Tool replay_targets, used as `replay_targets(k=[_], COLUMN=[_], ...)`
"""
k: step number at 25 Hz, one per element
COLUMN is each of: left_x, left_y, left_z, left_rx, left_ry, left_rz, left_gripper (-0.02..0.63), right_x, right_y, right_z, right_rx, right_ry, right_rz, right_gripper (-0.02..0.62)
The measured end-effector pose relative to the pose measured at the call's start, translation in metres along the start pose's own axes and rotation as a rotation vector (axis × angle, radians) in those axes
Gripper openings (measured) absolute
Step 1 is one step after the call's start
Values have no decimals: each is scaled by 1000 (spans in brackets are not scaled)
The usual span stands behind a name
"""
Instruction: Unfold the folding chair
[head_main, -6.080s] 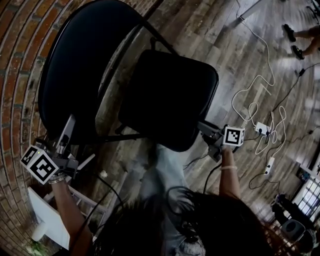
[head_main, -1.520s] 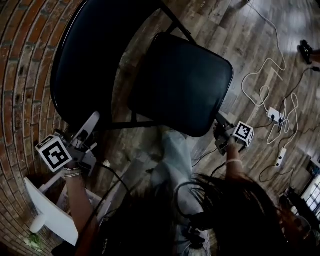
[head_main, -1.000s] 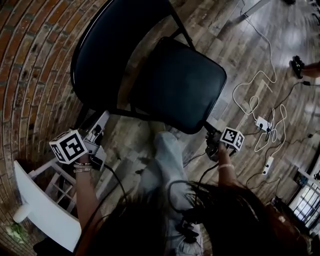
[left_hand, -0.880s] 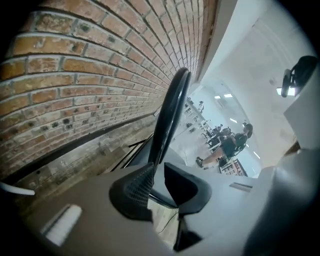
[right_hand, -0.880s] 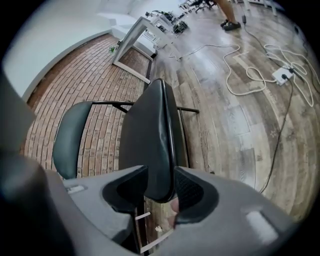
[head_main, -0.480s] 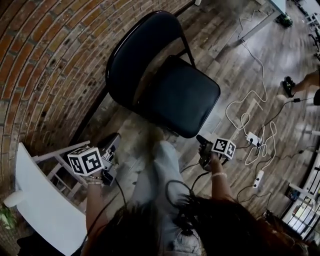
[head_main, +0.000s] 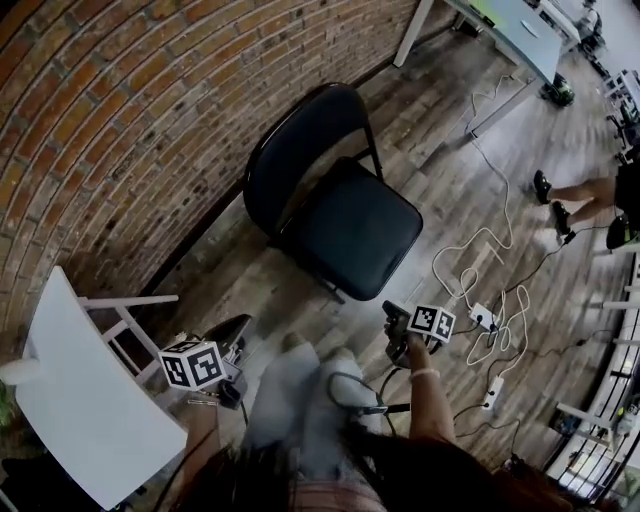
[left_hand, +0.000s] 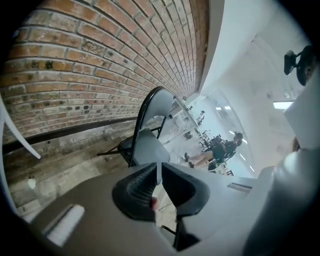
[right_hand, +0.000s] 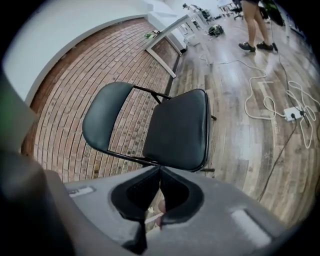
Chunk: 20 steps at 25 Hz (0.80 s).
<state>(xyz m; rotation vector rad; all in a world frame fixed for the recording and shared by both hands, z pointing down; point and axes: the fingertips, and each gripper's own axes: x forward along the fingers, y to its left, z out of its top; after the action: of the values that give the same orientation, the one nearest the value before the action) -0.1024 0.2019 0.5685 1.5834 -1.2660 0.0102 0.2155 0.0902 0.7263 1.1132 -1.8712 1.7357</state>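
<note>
The black folding chair (head_main: 352, 230) stands unfolded on the wood floor, its backrest towards the brick wall (head_main: 120, 120). Both grippers are well clear of it. My left gripper (head_main: 243, 322) hangs at the lower left; its jaws have just been closing and meet with nothing between them. My right gripper (head_main: 390, 306) is in front of the seat's near edge, jaws shut and empty. In the left gripper view the chair (left_hand: 147, 145) shows side-on beyond the closed gripper (left_hand: 158, 165). The right gripper view has the chair (right_hand: 180, 130) just above the closed gripper (right_hand: 160, 169).
A white piece of furniture (head_main: 90, 400) stands at the lower left by the wall. White cables and power strips (head_main: 480, 315) trail over the floor at the right. A person's legs (head_main: 575, 195) are at the far right, a desk (head_main: 510, 30) at the top.
Both grippers have drawn back from the chair and let go of it. The head view has pulled away, so the chair looks smaller and stands free.
</note>
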Motion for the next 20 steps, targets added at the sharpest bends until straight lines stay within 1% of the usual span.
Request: replay_targets(k=[5,9,11,14,17,20], left_x=[-12,-19,-23,-28,-31,-34], left_y=[-18,-36,-47,-68,-91,-110], left_z=[-20,-30,-35,-48,-69,-91], left_rx=[-21,-33,-36,-38,-47,-39], left_ry=[-12,-46,-68,-89,-84,-87], left_rz=[10,20,11,-6,-40,-49], left_gripper=[31,15,12,-3,-3,-3], right_x=[-17,-31,-41,-57,-75,-92], right_y=[7,15,17,17,17,16], right_z=[-16,-26,-29,-30,-33,-38], right_rx=[4,-45,-73,-86,-105,-135], right_ry=[36,63,70,67,74,81], right_rz=[17,34,33,48,78,114], right_gripper=[5,5,5,5,3,3])
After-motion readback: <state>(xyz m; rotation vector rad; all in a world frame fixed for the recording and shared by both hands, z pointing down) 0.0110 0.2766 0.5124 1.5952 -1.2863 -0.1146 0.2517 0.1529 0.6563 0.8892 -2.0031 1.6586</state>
